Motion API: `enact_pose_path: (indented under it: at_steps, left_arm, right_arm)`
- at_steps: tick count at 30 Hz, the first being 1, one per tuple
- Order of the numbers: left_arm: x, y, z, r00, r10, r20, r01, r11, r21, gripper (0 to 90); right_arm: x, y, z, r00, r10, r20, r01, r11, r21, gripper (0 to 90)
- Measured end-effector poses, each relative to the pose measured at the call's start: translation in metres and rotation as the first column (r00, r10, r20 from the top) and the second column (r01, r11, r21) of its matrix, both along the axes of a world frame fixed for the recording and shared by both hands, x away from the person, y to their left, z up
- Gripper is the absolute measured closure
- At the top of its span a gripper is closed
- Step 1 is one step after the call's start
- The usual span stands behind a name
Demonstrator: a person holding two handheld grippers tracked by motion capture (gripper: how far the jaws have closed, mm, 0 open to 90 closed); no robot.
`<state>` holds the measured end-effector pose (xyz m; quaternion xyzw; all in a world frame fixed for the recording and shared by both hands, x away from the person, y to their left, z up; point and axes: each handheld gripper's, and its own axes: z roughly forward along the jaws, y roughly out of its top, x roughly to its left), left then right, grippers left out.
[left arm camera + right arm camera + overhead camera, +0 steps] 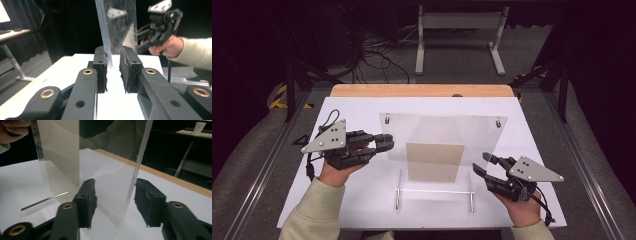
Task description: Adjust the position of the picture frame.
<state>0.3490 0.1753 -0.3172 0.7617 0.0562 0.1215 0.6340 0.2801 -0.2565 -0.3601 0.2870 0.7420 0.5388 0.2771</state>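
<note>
On the middle of the white worktop (352, 200), clear acrylic panel (442, 131) standing upright, raised off the surface, broad face toward the near edge. Two small screws (387, 120) near its top corners. Beige card (434, 161) seen through the panel's lower half. Thin metal stand rods (434, 191) lying on the worktop under the panel, toward the near edge.

At the panel's left edge, left gripper (387, 145) held level, pointing toward the right side of the worktop. In the left gripper view, jaws a little apart, the panel's edge just at the tips beside one pad (101, 65), clear gap to the other pad, so not clamped.

At the panel's lower right corner, right gripper (480, 162) angled in from the near right corner of the worktop. In the right gripper view, jaws well apart, the panel's edge running down between them, neither pad touching it. One metal rod (45, 200) flat on the worktop beyond the panel in that view.

Along the far edge of the worktop, bare wooden strip (422, 90). Cream sleeves (312, 210) coming in over the near edge.
</note>
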Motion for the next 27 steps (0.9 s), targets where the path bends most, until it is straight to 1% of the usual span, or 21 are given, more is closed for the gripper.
enact_pose_path:
  at_steps: [2, 3, 4, 5, 6, 7, 8, 10, 13, 16, 17, 18, 19, 20, 21, 22, 23, 24, 25, 26, 27]
  left_arm:
    - [-0.002, 0.001, -0.005, 0.9999, 0.009, -0.008, -0.009, 0.9998, 0.019, 76.3]
    - [-0.002, 0.001, -0.01, 0.9997, 0.007, -0.022, -0.007, 0.9995, 0.032, 76.7]
    - [-0.002, 0.001, -0.01, 0.9997, 0.007, -0.022, -0.007, 0.9995, 0.032, 77.3]
    - [-0.002, 0.001, -0.011, 0.9996, 0.008, -0.028, -0.008, 0.9995, 0.031, 77.3]
    - [-0.002, 0.002, -0.013, 0.9994, 0.008, -0.034, -0.007, 0.9995, 0.03, 77.6]
    - [-0.003, 0.002, -0.014, 0.9992, 0.009, -0.039, -0.009, 0.9998, 0.018, 78.2]
    - [-0.004, 0.002, -0.014, 0.9993, 0.01, -0.037, -0.009, 0.9998, 0.017, 78.7]
    - [-0.006, 0.001, -0.014, 0.9993, 0.02, -0.031, -0.019, 0.9996, 0.019, 78.9]
    - [-0.007, 0.0, -0.015, 0.9991, 0.032, -0.028, -0.032, 0.9995, 0.008, 79.1]
    - [-0.007, 0.0, -0.015, 0.9987, 0.044, -0.028, -0.044, 0.999, -0.004, 79.3]
    - [-0.007, 0.0, -0.014, 0.9984, 0.052, -0.022, -0.053, 0.9985, -0.012, 79.7]
    - [-0.009, -0.001, -0.014, 0.9979, 0.063, 0.017, -0.063, 0.9979, -0.014, 80.5]
    - [-0.012, -0.003, -0.013, 0.9949, 0.079, 0.063, -0.079, 0.9969, -0.007, 80.2]
    - [-0.014, -0.005, -0.012, 0.9927, 0.086, 0.085, -0.087, 0.9962, -0.002, 79.9]
    - [-0.012, -0.005, -0.01, 0.9923, 0.091, 0.085, -0.09, 0.9959, -0.006, 79.7]
    - [-0.01, -0.004, -0.01, 0.9927, 0.095, 0.075, -0.094, 0.9955, -0.015, 80.0]
    - [-0.008, -0.004, -0.01, 0.9935, 0.099, 0.055, -0.098, 0.9949, -0.024, 80.0]
    - [-0.008, -0.004, -0.01, 0.9935, 0.099, 0.055, -0.098, 0.9949, -0.024, 80.0]
    - [-0.005, -0.003, -0.012, 0.9927, 0.111, 0.047, -0.11, 0.9934, -0.034, 80.0]
    - [-0.004, -0.003, -0.013, 0.991, 0.119, 0.06, -0.117, 0.9926, -0.031, 79.9]
    - [-0.003, -0.003, -0.014, 0.9876, 0.135, 0.08, -0.133, 0.9907, -0.03, 79.8]
  right_arm:
    - [-0.001, 0.0, 0.001, 0.9999, 0.004, 0.01, -0.004, 0.9999, -0.013, 57.8]
    - [-0.001, 0.0, 0.0, 0.9999, 0.007, 0.013, -0.006, 0.9999, -0.014, 59.7]
    - [-0.001, 0.0, 0.0, 0.9999, 0.007, 0.013, -0.006, 0.9999, -0.014, 59.7]
    - [-0.002, 0.0, 0.0, 0.9997, 0.01, 0.024, -0.01, 0.9999, -0.014, 60.9]
    - [-0.003, -0.001, 0.0, 0.9996, 0.009, 0.027, -0.009, 0.9999, -0.013, 61.2]
    - [-0.003, -0.001, 0.0, 0.9996, 0.007, 0.028, -0.007, 0.9999, -0.011, 61.3]
    - [-0.003, 0.0, 0.0, 0.9996, 0.005, 0.028, -0.005, 1.0, -0.008, 61.3]
    - [-0.002, -0.001, 0.001, 0.9999, 0.006, 0.009, -0.006, 0.9999, 0.013, 62.0]
    - [0.0, -0.002, 0.002, 0.9998, 0.014, -0.013, -0.014, 0.9992, 0.038, 62.8]
    - [0.001, -0.002, 0.004, 0.9999, 0.009, -0.013, -0.008, 0.9997, 0.022, 63.0]
    - [0.001, -0.002, 0.005, 0.9998, 0.005, -0.019, -0.005, 0.9998, 0.017, 63.9]
    - [0.002, -0.002, 0.005, 0.9999, 0.005, -0.012, -0.005, 0.9998, 0.019, 64.6]
    - [0.003, -0.001, 0.005, 1.0, -0.002, -0.006, 0.002, 0.9999, 0.013, 64.6]
    - [0.004, 0.001, 0.005, 0.9999, -0.011, 0.007, 0.011, 0.9999, -0.011, 64.2]
    - [0.006, 0.001, 0.004, 0.9997, -0.017, 0.016, 0.018, 0.9995, -0.024, 63.8]
    - [0.011, 0.0, 0.004, 0.9998, -0.013, 0.014, 0.013, 0.9999, -0.01, 63.6]
    - [0.015, 0.0, 0.004, 1.0, -0.004, 0.006, 0.004, 1.0, 0.004, 63.3]
    - [0.015, 0.0, 0.004, 1.0, -0.004, 0.006, 0.004, 1.0, 0.004, 63.3]
    - [0.019, 0.0, 0.005, 1.0, -0.002, -0.001, 0.002, 0.9999, 0.012, 63.1]
    - [0.022, 0.001, 0.006, 1.0, -0.006, 0.004, 0.006, 0.9999, 0.011, 63.0]
    - [0.026, 0.002, 0.007, 0.9998, -0.006, 0.017, 0.006, 1.0, 0.001, 62.9]
